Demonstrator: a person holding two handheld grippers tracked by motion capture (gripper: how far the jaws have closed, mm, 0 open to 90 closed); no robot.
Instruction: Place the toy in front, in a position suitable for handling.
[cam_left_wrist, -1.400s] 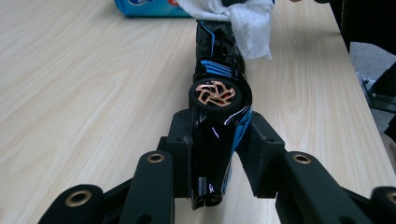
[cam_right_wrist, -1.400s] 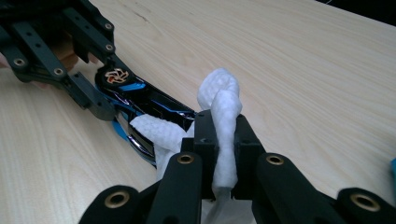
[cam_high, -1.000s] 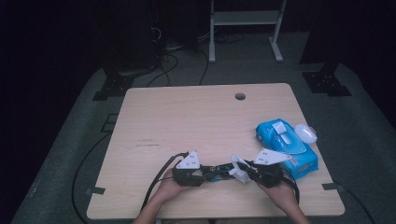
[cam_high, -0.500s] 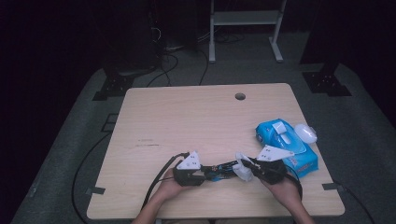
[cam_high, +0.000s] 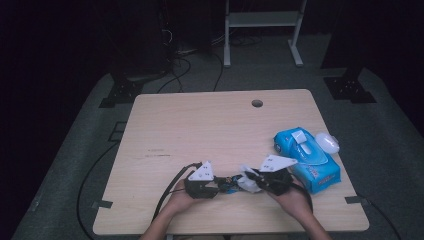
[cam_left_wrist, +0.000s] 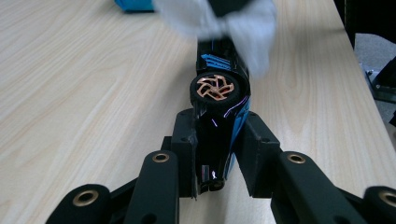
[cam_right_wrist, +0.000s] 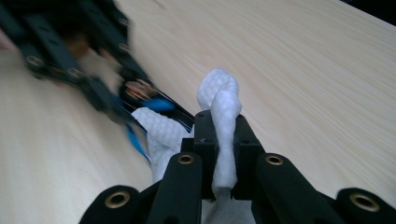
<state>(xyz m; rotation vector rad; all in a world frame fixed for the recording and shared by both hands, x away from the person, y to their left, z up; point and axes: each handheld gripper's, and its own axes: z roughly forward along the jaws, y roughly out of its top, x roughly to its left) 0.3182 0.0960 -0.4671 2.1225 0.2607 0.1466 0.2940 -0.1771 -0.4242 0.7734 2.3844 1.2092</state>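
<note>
1. High view: a pale wooden table (cam_high: 210, 130) is seen from above, with both forearms entering at six o'clock. The left gripper (cam_high: 216, 185) and the right gripper (cam_high: 248, 181) are brought nose to nose near the front edge. Between them a small toy car (cam_high: 229, 183) is held, with a white wipe (cam_high: 248, 183) pressed against it from the three o'clock side. At about two o'clock from the hands a blue wipe pack (cam_high: 306, 159) lies flat, and just beyond it, toward one o'clock, a small white lid-like object (cam_high: 327, 142) rests on the table.

2. Left gripper view: the left gripper (cam_left_wrist: 219, 154) is seen clamped on the black and blue toy car (cam_left_wrist: 218, 126), its jaws pressed to both flanks. A copper-spoked wheel (cam_left_wrist: 214, 87) faces the camera. At twelve o'clock the wipe (cam_left_wrist: 233, 21) is laid, blurred, over the car's far end.

3. Right gripper view: the right gripper (cam_right_wrist: 222, 135) is closed on a bunched fold of the wipe (cam_right_wrist: 223, 112). At ten o'clock the car (cam_right_wrist: 156, 105) is met by the cloth's loose end (cam_right_wrist: 161, 135).

4. Progress: the wipe is judged already drawn from the pack and the car secured; wiping appears under way at one end, while the wheel side and the clamped rear are judged not yet cleaned.
</note>
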